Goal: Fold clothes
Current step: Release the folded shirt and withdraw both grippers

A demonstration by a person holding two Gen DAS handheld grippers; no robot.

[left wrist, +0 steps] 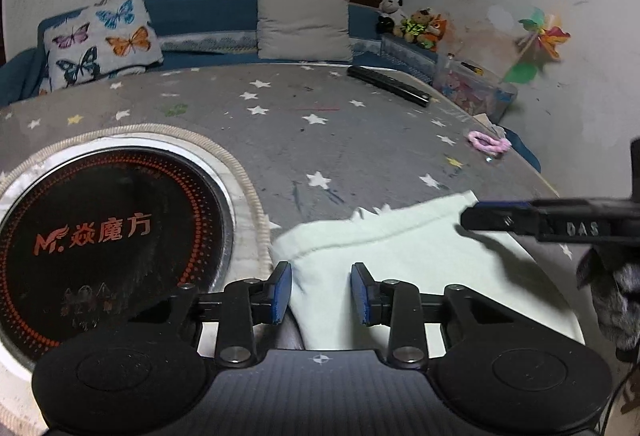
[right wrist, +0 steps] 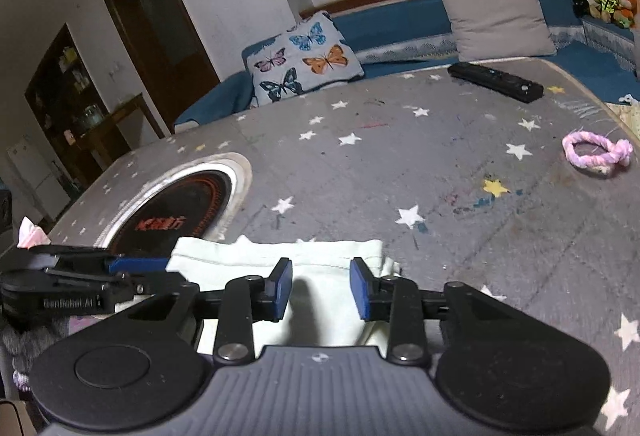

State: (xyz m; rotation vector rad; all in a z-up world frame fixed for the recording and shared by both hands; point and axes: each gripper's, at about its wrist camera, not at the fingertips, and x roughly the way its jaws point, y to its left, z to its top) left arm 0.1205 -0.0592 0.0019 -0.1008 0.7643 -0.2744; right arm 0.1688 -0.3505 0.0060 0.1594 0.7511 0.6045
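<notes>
Fold step starting: your left gripper (left wrist: 320, 294) and right gripper (right wrist: 320, 290) straddle near edge of pale garment (left wrist: 400, 256), pads unclenched. Next: pinch, lift, carry far.

Readable text, three spots:

- Round black glass cooktop (left wrist: 108, 248) set into the grey star-print tabletop: orange logo "M." with a wing mark, followed by three Chinese characters, 焱魔方. In the right wrist view the same orange print on the cooktop (right wrist: 176, 212) is too blurred to read.
- Black right gripper (left wrist: 560, 226), seen side-on in the left wrist view: pale letters "DAS" on its body.
- Black left gripper (right wrist: 80, 292), seen side-on in the right wrist view: pale embossed line that looks like "GenRobot.AI"; blurred, not certain.

Faint marks low on the cooktop glass are unreadable.
</notes>
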